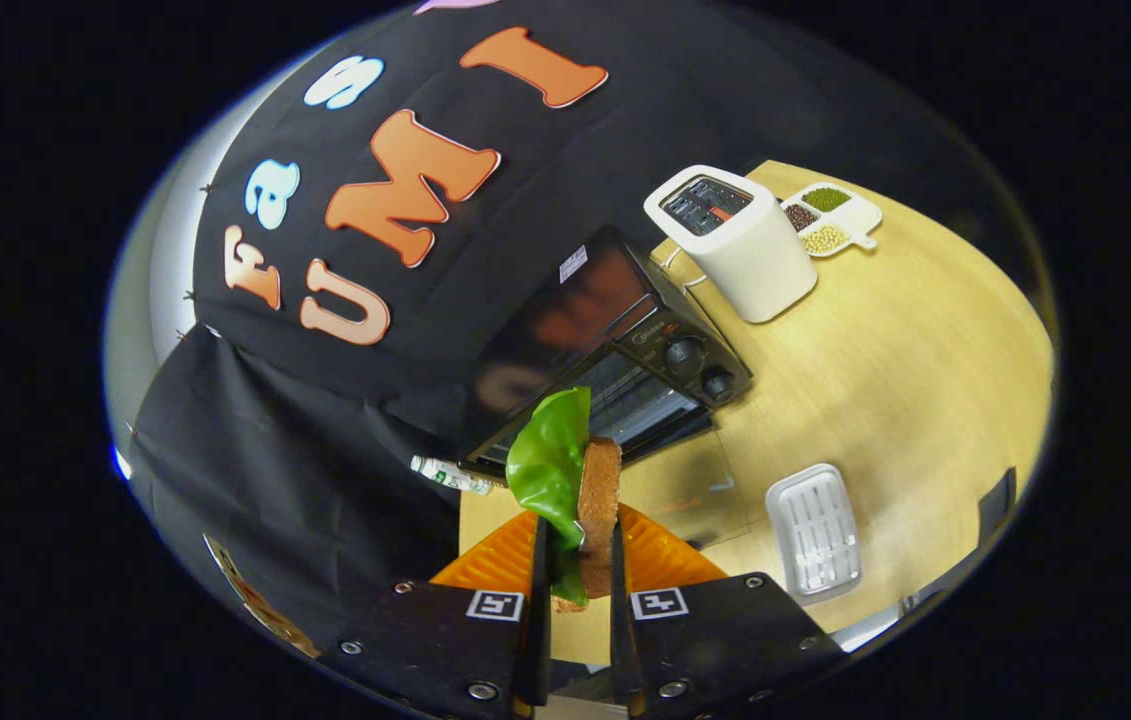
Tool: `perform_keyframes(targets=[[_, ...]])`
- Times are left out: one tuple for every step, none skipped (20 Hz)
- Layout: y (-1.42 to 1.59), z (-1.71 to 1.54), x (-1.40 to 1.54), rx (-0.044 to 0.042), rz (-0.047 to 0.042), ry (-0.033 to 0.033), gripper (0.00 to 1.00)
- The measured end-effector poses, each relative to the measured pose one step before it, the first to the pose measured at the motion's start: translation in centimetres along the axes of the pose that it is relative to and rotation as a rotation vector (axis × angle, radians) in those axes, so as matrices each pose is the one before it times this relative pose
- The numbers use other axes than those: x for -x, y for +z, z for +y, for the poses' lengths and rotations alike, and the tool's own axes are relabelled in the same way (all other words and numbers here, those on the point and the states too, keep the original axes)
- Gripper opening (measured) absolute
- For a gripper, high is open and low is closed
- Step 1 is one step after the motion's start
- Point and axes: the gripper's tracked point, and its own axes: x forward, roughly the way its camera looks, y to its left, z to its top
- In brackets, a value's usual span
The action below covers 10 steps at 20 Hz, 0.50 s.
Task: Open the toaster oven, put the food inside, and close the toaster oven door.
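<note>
Gripper view, pale wooden table [905, 380], black toaster oven [615, 350] with its glass door dropped open at 12 o'clock beyond the fingers, white pop-up toaster [735, 245] at 1 o'clock, gripper [580, 570] clamped on a brown bread slice with green lettuce leaf [575, 480], held above the table.

gripper-mounted fisheye, rolled sideways, looking along the fingers [541, 570] towards the nearby toaster oven [615, 350]
</note>
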Motion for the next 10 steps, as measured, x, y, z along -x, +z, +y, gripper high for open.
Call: perform_keyframes(targets=[[-0.214, -0.041, -1.291, -0.04672, -0.01910, 0.02695, 0.25], [-0.158, 0.036, -1.173, -0.04741, -0.01314, 0.02706, 0.25], [-0.256, -0.193, -0.694, -0.04017, -0.02104, 0.01464, 0.24], [-0.127, -0.455, -0.815, -0.02751, -0.01736, 0.00390, 0.25], [-0.094, -0.548, -1.167, -0.02818, -0.01653, 0.00275, 0.25], [-0.150, -0.309, -1.145, -0.03304, -0.01710, 0.00458, 0.25], [-0.072, -0.183, -0.847, -0.03425, -0.01747, 0.01073, 0.25], [-0.015, -0.106, -1.070, -0.03452, -0.01522, 0.01481, 0.25], [-0.135, -0.015, -0.997, -0.04352, -0.02116, 0.01277, 0.25], [-0.332, -0.227, -1.340, -0.03047, -0.00061, 0.00886, 0.25]])
